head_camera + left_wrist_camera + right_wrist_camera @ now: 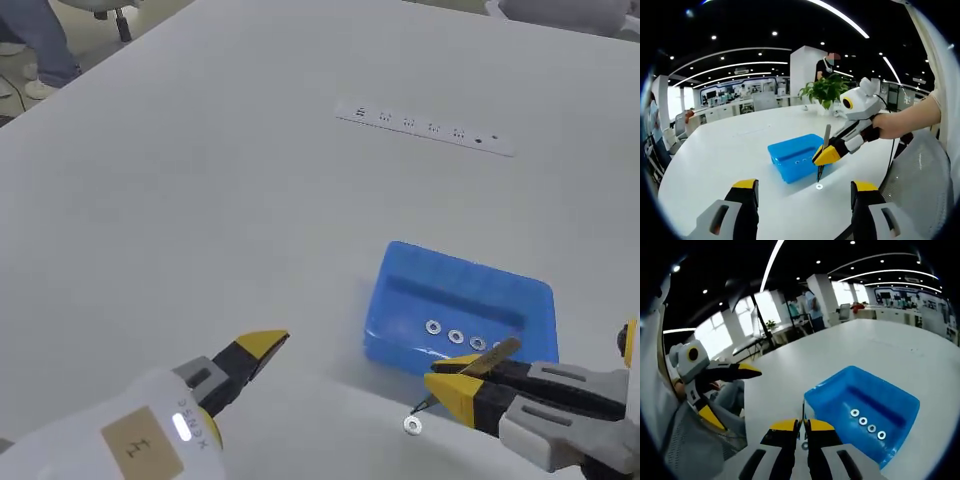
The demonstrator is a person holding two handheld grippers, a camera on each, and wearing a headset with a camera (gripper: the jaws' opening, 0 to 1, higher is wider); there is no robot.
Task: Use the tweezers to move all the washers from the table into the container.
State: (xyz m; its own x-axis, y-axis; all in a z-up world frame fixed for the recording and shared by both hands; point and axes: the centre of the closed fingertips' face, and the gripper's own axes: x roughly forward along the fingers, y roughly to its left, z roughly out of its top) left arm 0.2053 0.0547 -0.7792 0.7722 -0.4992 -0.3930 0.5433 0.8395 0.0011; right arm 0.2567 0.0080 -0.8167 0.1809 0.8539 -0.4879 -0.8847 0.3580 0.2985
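Tweezers are held in the right gripper. Its two jaws are pressed together on them. The tweezers point down from this gripper to the white worktop. Their dark tip is right over one washer, which lies flat on the worktop just below the right gripper. It is too small to tell if the tip is touching the washer.

The blue container sits just in front of the right gripper, a little to its right. Four washers lie in a row inside it, on the side near the right gripper.

The left gripper is off to the left of the right gripper, well apart from it. Its jaws are wide apart and hold nothing. The washer and the container are out in front of it. A long white power strip lies far past both grippers.
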